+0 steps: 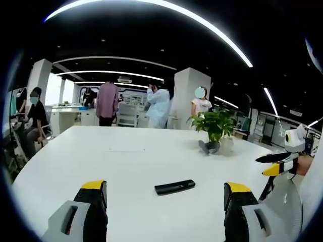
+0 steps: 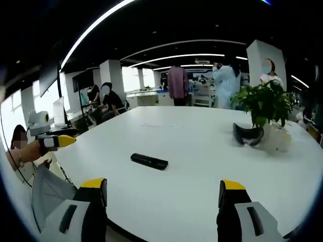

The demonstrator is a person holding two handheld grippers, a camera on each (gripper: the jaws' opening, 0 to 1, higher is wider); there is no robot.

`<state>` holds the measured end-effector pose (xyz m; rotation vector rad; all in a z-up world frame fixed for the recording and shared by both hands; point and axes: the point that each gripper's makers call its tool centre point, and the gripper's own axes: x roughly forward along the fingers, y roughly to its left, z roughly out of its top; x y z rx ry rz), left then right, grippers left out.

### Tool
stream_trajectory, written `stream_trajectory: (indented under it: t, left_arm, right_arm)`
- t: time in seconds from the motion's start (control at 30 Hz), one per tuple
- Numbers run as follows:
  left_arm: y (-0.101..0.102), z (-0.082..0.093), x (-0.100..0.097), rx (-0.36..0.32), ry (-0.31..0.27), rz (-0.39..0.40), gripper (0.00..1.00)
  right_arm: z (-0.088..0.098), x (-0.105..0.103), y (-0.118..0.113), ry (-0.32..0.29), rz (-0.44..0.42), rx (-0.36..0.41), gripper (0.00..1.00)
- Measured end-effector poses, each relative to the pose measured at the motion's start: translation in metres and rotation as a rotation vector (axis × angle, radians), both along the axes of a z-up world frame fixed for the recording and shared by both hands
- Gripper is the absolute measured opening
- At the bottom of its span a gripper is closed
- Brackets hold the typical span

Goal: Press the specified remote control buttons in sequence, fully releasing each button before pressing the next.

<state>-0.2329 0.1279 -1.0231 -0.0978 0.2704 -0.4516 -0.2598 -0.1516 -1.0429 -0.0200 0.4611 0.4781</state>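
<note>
The black remote control (image 1: 174, 187) (image 2: 149, 161) lies flat on the white surface (image 1: 126, 161) (image 2: 192, 151), ahead of and between both grippers' (image 1: 165, 194) (image 2: 162, 191) wide-open, empty jaws.

A big white table (image 1: 126, 156) spreads out ahead of the tongs. Far across it, off to the right, stands a green plant (image 1: 216, 123) in a pot, with a dark curved thing (image 2: 247, 135) lying just beside it. Past the far edge of the table some people (image 1: 107, 103) stand near white pillars (image 1: 187, 96). Another person (image 1: 35, 121) sits at the left side. Long bright lights (image 1: 202, 25) curve over the dark ceiling
</note>
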Motion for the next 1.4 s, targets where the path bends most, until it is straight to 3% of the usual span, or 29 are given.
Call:
stream_trajectory:
  t: [1.1,1.4]
  left_arm:
    - [0.001,-0.02,0.0,0.022,0.071,-0.003,1.0]
    - [-0.003,-0.033,0.006,0.049,0.11,-0.043,1.0]
  right_arm:
    - [-0.006,0.005,0.014,0.024,0.072,-0.012,0.77]
    - [-0.007,-0.001,0.005,0.024,0.026,0.004,0.75]
